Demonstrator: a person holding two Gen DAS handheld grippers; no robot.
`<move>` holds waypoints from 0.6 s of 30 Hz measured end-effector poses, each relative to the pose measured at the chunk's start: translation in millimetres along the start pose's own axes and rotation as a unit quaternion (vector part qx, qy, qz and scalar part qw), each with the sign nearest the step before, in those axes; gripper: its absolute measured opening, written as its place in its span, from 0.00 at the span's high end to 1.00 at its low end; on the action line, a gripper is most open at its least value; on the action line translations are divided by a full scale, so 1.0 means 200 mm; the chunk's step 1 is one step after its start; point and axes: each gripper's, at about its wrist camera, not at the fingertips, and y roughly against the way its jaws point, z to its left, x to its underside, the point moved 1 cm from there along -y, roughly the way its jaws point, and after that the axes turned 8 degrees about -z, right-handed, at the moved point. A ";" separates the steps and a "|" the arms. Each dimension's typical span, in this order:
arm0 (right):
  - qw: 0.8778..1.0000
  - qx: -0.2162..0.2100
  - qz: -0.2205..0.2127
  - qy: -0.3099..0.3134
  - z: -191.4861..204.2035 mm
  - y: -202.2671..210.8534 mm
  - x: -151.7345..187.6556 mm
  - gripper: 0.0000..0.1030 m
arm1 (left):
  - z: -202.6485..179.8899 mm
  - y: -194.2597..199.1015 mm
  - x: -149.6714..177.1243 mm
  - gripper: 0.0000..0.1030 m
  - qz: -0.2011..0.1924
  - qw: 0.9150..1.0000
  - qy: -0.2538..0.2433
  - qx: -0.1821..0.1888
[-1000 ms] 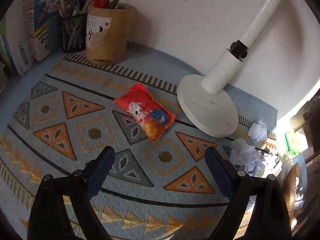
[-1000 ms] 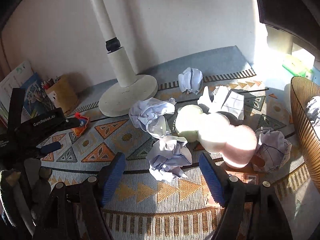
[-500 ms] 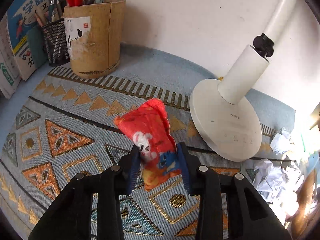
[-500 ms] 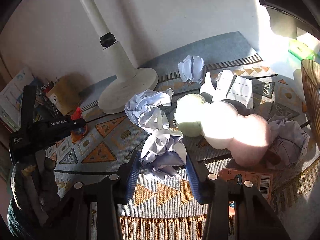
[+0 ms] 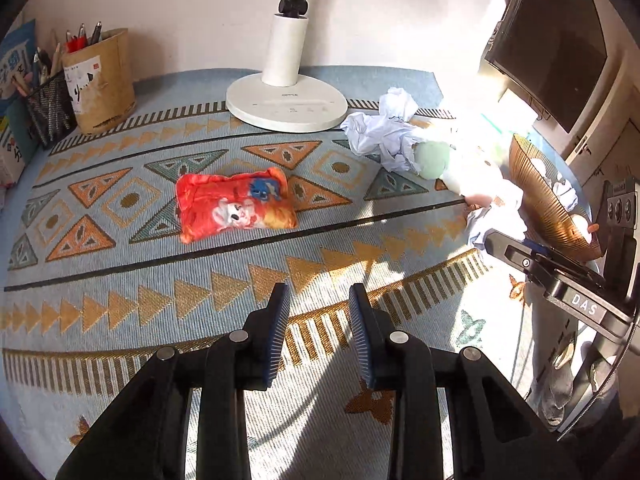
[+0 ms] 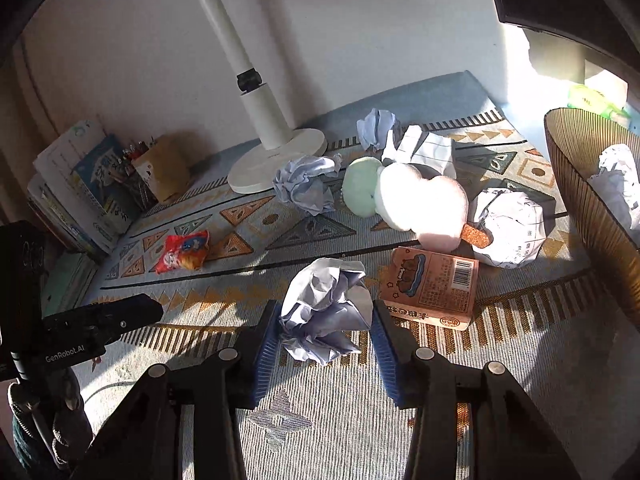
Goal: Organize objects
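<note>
My right gripper (image 6: 325,322) is shut on a crumpled paper ball (image 6: 326,312) and holds it above the patterned mat (image 6: 256,280). My left gripper (image 5: 320,320) is empty, its jaws a narrow gap apart, pulled back from the red snack packet (image 5: 236,206), which lies flat on the mat. The packet also shows in the right wrist view (image 6: 182,251). More crumpled paper (image 6: 306,186) lies around a plush ice-cream toy (image 6: 408,200). A brown ribbed basket (image 6: 588,196) at the right holds crumpled paper (image 6: 616,176).
A white lamp base (image 5: 286,104) stands at the back. A brown pen holder (image 5: 100,80) and a mesh pen cup (image 5: 50,110) stand at the back left, beside books (image 6: 80,184). A pink box (image 6: 430,288) lies near the basket. A dark monitor (image 5: 556,40) stands far right.
My left gripper let go of the red packet and drew back; the packet now lies flat on the mat. My right gripper lifted the paper ball and moved back.
</note>
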 end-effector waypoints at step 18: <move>1.000 -0.001 0.016 0.000 -0.01 -0.06 0.02 0.57 | 0.05 -0.12 -0.10 0.39 0.019 0.985 0.045 0.167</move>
